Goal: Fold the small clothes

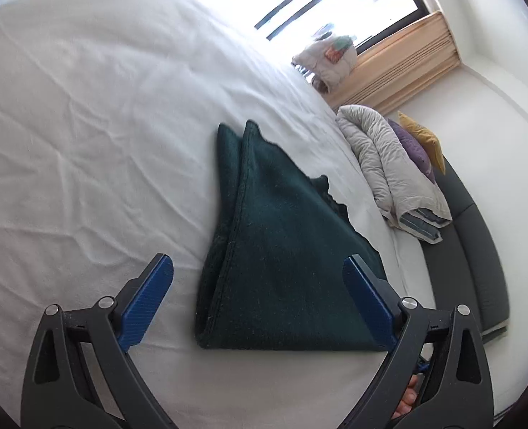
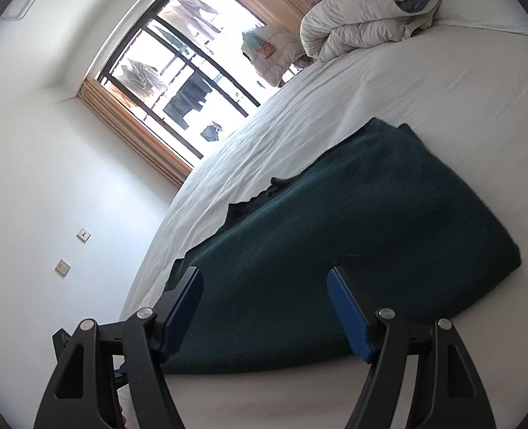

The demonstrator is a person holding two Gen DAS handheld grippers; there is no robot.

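A dark green knitted garment (image 1: 282, 250) lies folded on the white bed sheet (image 1: 85, 125), with doubled edges on its left side. It also shows in the right wrist view (image 2: 353, 232). My left gripper (image 1: 258, 264) is open, hovering over the garment's near edge, its blue pads (image 1: 146, 296) on either side of the cloth without holding it. My right gripper (image 2: 265, 279) is open over the garment's near part, holding nothing.
A rolled grey-white duvet (image 1: 389, 171) with purple and yellow cushions (image 1: 421, 143) lies at the bed's far right. A dark grey bed frame (image 1: 478, 243) runs along that edge. A window with wooden blinds (image 2: 139, 118) is behind the bed.
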